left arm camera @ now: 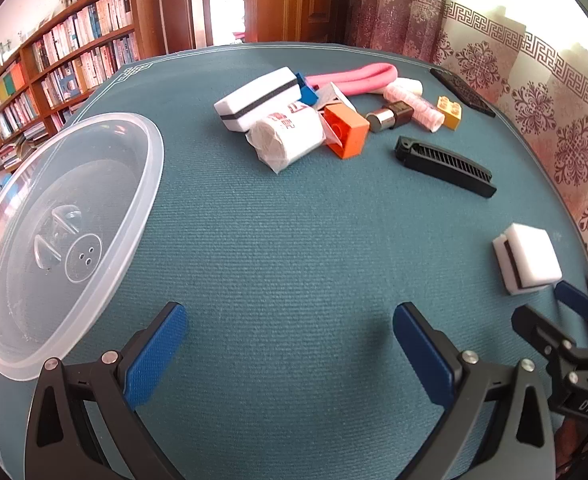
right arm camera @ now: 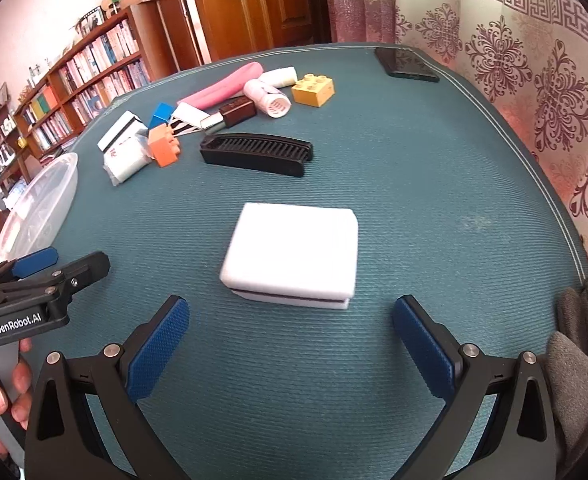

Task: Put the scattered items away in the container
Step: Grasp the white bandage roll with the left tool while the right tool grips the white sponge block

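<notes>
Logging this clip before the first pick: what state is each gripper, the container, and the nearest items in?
Left gripper: open, empty, above the cloth.
Right gripper: open, empty, facing the white block.
Clear container: empty, no lid on.
White block: flat on the cloth, apart from the pile, ungripped.
Black comb: folded shut, lying flat.
Orange brick: tipped against the wrapped roll.

We note a teal-covered table bearing a white block. Beyond the block lie a black comb, a cluttered pile, and a phone; left of it, a clear container.
</notes>
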`<state>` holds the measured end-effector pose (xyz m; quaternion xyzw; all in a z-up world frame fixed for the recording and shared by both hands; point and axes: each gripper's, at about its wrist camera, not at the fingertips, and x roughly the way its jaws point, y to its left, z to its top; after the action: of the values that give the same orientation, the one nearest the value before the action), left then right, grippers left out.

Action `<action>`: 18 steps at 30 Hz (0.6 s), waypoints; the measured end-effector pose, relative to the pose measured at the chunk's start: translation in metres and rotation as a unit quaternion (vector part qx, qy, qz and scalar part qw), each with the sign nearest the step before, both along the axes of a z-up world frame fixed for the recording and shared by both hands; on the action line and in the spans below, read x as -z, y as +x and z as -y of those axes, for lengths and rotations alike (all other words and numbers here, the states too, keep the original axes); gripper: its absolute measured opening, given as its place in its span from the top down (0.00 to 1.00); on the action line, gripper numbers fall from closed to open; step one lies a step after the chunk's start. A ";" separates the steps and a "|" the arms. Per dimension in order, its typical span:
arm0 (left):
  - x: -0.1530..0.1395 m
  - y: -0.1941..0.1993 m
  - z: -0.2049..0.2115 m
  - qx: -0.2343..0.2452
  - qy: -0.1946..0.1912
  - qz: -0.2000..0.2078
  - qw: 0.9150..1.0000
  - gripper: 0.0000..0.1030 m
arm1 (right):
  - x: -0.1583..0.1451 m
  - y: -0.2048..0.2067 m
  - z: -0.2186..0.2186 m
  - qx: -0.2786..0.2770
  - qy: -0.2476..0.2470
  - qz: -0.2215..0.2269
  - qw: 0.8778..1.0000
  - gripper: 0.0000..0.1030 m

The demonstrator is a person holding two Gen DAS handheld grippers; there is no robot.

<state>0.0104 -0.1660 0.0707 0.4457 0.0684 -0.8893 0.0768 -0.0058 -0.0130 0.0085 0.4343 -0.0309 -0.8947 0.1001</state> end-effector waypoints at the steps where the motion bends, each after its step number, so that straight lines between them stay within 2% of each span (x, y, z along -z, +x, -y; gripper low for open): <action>1: -0.004 -0.003 0.002 -0.003 -0.001 -0.005 1.000 0.00 | 0.000 -0.002 0.004 -0.002 0.001 -0.001 1.000 0.01; 6: -0.021 -0.020 0.010 -0.010 -0.013 -0.029 0.999 0.00 | 0.001 -0.008 0.016 0.002 0.031 -0.012 0.999 0.12; 12: -0.026 -0.046 0.022 -0.022 0.020 -0.037 0.999 0.00 | 0.000 -0.009 0.008 0.017 0.039 -0.018 0.999 0.28; 18: -0.022 -0.066 0.025 -0.025 0.037 -0.040 0.998 0.06 | 0.000 -0.010 0.006 0.022 0.041 -0.021 0.999 0.32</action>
<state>-0.0557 -0.1908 0.0924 0.4101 0.1156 -0.9012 0.0791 -0.0154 -0.0193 0.0088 0.4180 -0.0015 -0.9063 0.0630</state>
